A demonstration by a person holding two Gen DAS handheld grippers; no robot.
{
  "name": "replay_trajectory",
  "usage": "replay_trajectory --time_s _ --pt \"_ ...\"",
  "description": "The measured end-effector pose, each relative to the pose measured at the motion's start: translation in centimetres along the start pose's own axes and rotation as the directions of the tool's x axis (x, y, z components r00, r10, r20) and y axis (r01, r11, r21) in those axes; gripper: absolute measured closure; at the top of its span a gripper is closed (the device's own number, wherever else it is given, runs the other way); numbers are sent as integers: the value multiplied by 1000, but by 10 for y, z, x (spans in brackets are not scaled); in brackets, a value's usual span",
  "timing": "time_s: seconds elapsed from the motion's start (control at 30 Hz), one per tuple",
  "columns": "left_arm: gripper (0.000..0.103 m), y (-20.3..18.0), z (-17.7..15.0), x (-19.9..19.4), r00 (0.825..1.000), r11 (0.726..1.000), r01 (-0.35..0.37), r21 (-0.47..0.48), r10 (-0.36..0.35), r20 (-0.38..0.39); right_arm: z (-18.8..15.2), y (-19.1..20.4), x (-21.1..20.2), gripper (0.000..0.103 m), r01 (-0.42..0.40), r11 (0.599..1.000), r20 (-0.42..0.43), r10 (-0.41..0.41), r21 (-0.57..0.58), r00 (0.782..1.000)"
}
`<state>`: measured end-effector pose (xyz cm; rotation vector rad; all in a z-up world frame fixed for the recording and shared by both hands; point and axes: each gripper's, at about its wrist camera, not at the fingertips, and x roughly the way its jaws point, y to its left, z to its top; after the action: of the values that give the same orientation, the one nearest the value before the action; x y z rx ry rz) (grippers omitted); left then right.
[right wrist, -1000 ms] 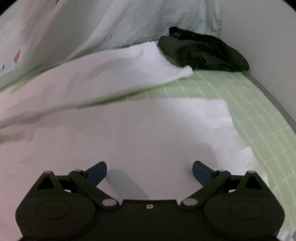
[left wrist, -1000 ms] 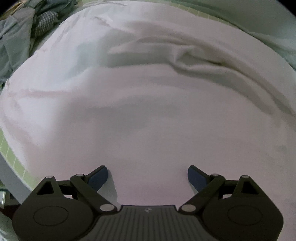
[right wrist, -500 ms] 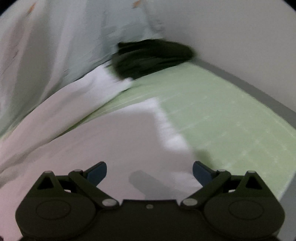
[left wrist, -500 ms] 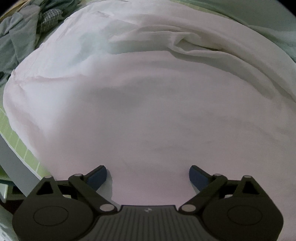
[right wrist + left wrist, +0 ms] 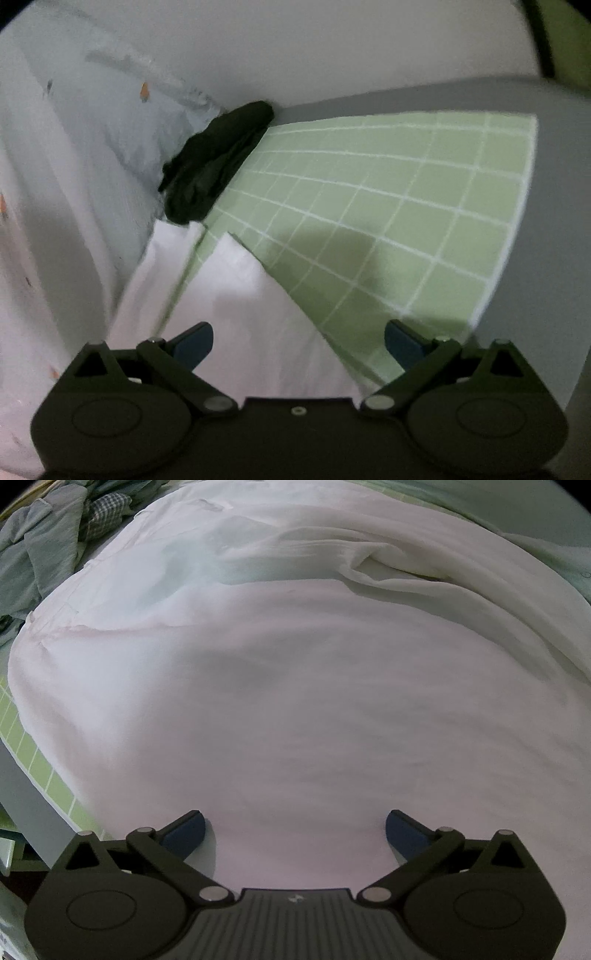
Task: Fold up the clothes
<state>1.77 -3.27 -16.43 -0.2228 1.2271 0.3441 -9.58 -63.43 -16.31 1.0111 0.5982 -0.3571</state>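
Green gridded matting [image 5: 388, 192] covers the worktop [image 5: 546, 206], whose bare grey edge runs along the right of the right hand-held gripper's view, with a pale wall behind.

Seen from the left hand-held gripper [image 5: 294, 830], going left to right: a heap of grey-blue clothes [image 5: 40, 550] with a checked piece among them lies far ahead on the left, beyond the cloth's edge; a strip of the green mat shows at the near left; then the pale pink-white garment [image 5: 314, 686] spreads directly under and ahead of the fingers, filling almost the whole view, smooth close to the tool and rumpled into folds further ahead and to the right. The jaws are opening, spread wide, with only flat cloth below them and nothing pinched.

Seen from the right hand-held gripper [image 5: 298, 345]: a light printed fabric [image 5: 55, 192] rises on the left; the white garment's corner [image 5: 236, 295] lies under the left finger and between the two, while the right finger is over bare mat. A crumpled dark garment [image 5: 214, 166] sits ahead, well apart, against the wall. These jaws stand wide apart and hold nothing.
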Motion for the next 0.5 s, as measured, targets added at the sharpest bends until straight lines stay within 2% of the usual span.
replay_trajectory --time_s 0.27,0.5 --pt "0 2 -5 6 1000 1000 0 0 0 5 -13 -15 -18 2 -92 988 -24 95 124 995" --pt "0 7 -9 7 1000 1000 3 3 -3 8 -17 -26 -27 2 -175 953 -17 185 248 983"
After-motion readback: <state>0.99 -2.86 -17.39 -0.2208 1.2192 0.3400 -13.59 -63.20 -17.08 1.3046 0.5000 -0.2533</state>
